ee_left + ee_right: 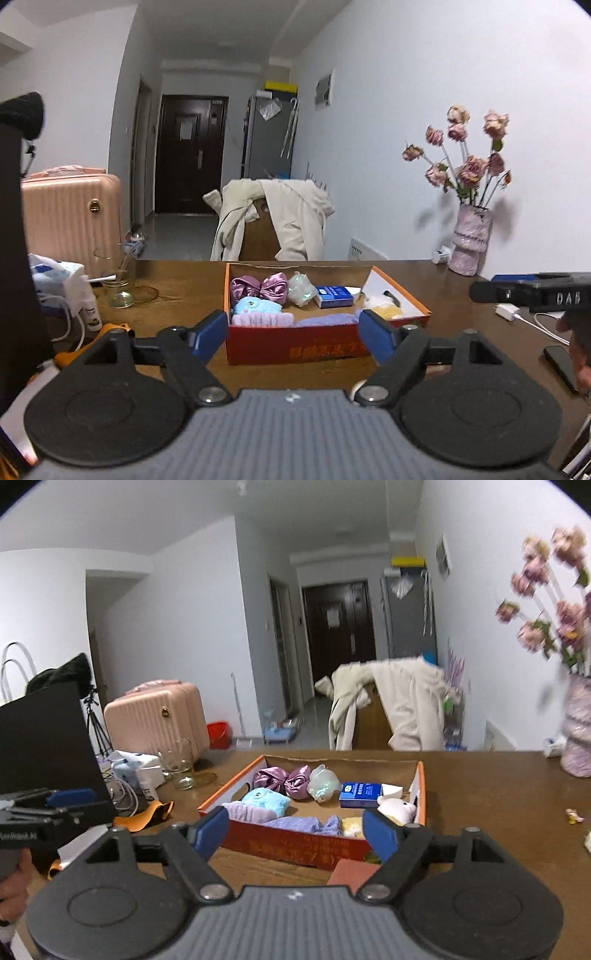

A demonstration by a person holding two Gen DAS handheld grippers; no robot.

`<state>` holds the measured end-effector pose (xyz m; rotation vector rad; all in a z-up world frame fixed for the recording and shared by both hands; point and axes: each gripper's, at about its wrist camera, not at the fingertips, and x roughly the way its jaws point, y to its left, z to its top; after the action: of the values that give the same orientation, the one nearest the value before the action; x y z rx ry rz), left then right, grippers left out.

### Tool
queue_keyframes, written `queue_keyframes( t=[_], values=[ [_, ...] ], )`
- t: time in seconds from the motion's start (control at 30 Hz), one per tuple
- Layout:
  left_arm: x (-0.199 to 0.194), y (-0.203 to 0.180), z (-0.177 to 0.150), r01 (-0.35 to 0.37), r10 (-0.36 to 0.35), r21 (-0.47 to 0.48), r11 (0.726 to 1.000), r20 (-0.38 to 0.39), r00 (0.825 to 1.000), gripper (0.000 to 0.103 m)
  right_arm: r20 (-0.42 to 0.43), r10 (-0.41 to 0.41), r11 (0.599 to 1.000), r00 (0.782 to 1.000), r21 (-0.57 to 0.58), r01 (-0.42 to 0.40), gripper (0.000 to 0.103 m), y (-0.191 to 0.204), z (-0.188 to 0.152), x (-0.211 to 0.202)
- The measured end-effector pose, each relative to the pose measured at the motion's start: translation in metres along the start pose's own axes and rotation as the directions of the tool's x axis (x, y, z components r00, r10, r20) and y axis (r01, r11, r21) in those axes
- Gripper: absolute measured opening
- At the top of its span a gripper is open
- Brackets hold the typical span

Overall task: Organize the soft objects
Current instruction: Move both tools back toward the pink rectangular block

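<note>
Brown wooden table (184, 295) fills the near ground in both wrist views, and I read the scene from it outward.

Nearest, my left gripper (291, 334) hangs above the table with jaws wide and nothing between them. My right gripper (295, 830) is the same: jaws wide, empty. A pink block (351, 873) lies on the table just beneath its right finger.

Just beyond both sits the orange box (295, 350), open at the top, holding the soft objects. At its near wall lie a lilac cloth (262, 318) and a blue towel (328, 319). Behind them I see a light blue plush (255, 305), a yellow item (391, 312) and a white plush (397, 806). Against the far wall rest a purple satin bow (260, 288), a pale wrapped bundle (301, 288) and a blue packet (334, 295).

Left of the box stands a glass jar (120, 291); far right, a vase (471, 240) of dried roses.

Beyond the table: a chair (258, 236) draped with a cream coat, a pink suitcase (70, 218), and a dark door (190, 151).
</note>
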<state>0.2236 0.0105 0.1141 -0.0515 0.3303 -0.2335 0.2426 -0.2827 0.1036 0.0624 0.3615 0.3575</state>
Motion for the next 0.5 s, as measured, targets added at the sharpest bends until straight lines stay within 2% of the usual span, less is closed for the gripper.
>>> queue_keyframes(
  t=[0.1,0.23,0.37,0.5],
  values=[
    [-0.025,-0.005,-0.016,0.013,-0.013,-0.010,1.000,0.005,1.000,0.084,0.029,-0.022,0.999,0.999,-0.029,0.023,0.085,0.017,-0.027,-0.028],
    [-0.054,-0.012,-0.043,0.016,-0.016,-0.016,1.000,-0.009,1.000,0.088,0.042,-0.059,0.998,0.997,-0.012,0.059,0.089,0.036,-0.071,-0.059],
    [-0.068,-0.015,-0.067,0.025,-0.026,-0.019,0.999,-0.053,0.998,0.089,-0.003,-0.074,0.997,0.997,-0.004,0.074,0.089,0.047,-0.105,-0.071],
    [-0.063,-0.018,-0.072,0.016,-0.017,-0.015,1.000,-0.071,0.997,0.089,-0.029,-0.086,0.996,0.996,0.027,0.086,0.089,0.044,-0.116,-0.079]
  ],
)
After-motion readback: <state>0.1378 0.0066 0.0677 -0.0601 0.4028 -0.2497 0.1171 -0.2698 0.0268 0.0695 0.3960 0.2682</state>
